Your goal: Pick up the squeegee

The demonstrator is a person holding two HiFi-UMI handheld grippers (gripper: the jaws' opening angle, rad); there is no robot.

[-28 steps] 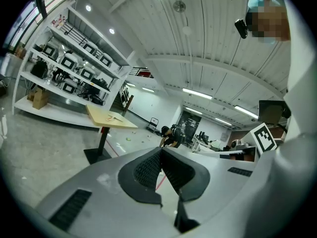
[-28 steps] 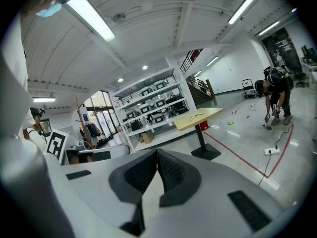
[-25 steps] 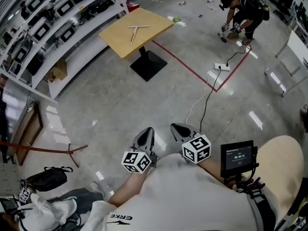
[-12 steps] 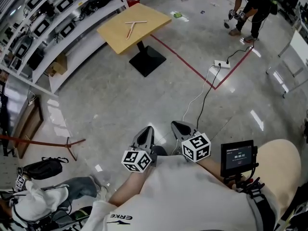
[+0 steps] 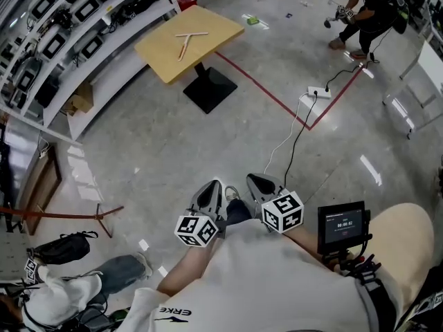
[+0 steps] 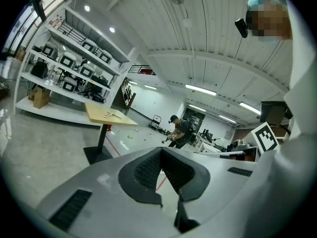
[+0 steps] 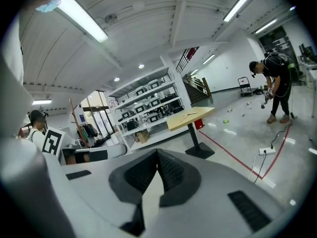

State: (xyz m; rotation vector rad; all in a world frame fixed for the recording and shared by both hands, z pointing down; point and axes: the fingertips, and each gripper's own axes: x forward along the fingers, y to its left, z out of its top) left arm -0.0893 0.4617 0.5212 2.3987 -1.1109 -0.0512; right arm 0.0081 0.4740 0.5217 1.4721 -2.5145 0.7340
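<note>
The squeegee (image 5: 187, 41), a pale T-shaped tool, lies on the far tan table (image 5: 214, 28) several steps ahead. It shows small in the left gripper view (image 6: 111, 114) and in the right gripper view (image 7: 188, 115). My left gripper (image 5: 210, 192) and right gripper (image 5: 259, 184) are held side by side close to my chest, both pointing across the floor toward the table. The left gripper (image 6: 161, 150) has its ribbed pads meeting, with nothing between them. The right gripper (image 7: 157, 151) is shut and empty too.
White shelving (image 5: 83, 33) with devices runs along the left, a cardboard box (image 5: 83, 99) on its lowest shelf. A red tape line (image 5: 270, 95), a power strip (image 5: 318, 92) and cables cross the floor. Another person (image 5: 367, 5) bends at the far right. A black bag (image 5: 59, 247) lies low left.
The table and squeegee have slid a little left and up in the head view. The far person has shifted right. A shoe now shows between the grippers.
</note>
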